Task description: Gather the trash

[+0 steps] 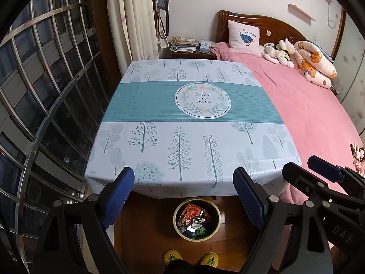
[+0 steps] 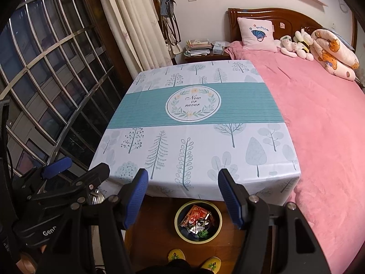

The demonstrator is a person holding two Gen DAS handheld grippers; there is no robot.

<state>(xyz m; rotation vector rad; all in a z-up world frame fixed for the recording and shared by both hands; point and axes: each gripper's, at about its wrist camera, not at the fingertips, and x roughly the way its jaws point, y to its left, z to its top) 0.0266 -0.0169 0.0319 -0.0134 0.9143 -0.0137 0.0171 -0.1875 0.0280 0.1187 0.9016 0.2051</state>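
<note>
**Both grippers hang empty above a filled bin**

The left gripper [image 1: 183, 196] is spread wide with nothing between its blue pads [image 1: 121, 195], and the right gripper [image 2: 182, 199] is parted somewhat less, also gripping nothing. Both point steeply down over the near edge of the table [image 1: 182, 155], side by side, so that each frames the trash bin [image 1: 176, 230] on the wooden floor [image 1: 146, 239] just below the overhanging tablecloth [image 2: 194, 150].

The trash sits inside that bin: an orange-red wrapper [image 1: 192, 211] on top, crumpled silvery foil and a scrap of green under it. The bin stands just in front of the person's yellow slippers [image 1: 173, 256], likely placed there so wrappers could be dropped straight off the table edge. The cloth shows no litter in either view, so the collecting looks finished or nearly so (a judgement from the bare top only).

The left wrist view catches the right gripper entering at its right edge and a small doll-like item [image 1: 359, 154] on the pink bed [image 1: 308, 118]. The right wrist view instead shows the left gripper at its lower left, and more of the bed's far side.
</note>
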